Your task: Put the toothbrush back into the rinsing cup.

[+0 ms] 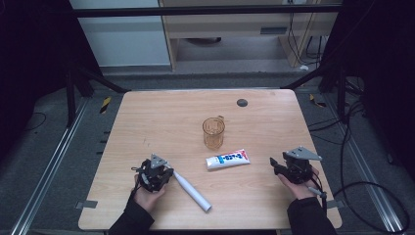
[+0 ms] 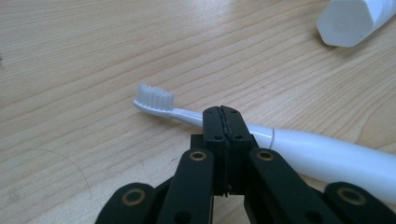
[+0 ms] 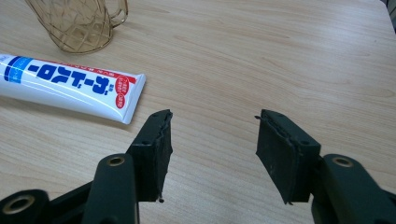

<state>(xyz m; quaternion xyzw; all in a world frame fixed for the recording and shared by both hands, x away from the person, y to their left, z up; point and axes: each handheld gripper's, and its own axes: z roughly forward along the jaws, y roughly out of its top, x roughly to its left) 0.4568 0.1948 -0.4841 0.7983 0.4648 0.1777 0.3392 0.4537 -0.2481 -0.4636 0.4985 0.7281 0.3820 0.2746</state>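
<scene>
A white electric toothbrush (image 1: pixel 192 191) lies on the wooden table (image 1: pixel 161 117), its bristle head (image 2: pixel 154 97) toward my left gripper (image 1: pixel 164 171). That gripper (image 2: pixel 222 116) is shut, jaws pressed flat together just in front of the brush's thin neck, with nothing visibly between them. A white toothpaste tube (image 1: pixel 227 159) with blue and red print lies mid-table, and an amber transparent cup (image 1: pixel 214 132) stands upright behind it. My right gripper (image 1: pixel 274 164) hovers open right of the tube. In the right gripper view the gripper (image 3: pixel 212 144) is empty, the tube (image 3: pixel 65 86) and cup (image 3: pixel 77 23) to its left.
The tube's white cap end (image 2: pixel 355 18) lies beyond the brush in the left gripper view. A small dark round disc (image 1: pixel 242 102) sits near the table's far edge. Cables (image 1: pixel 362 191) trail on the floor to the right. Bare wood surrounds the objects.
</scene>
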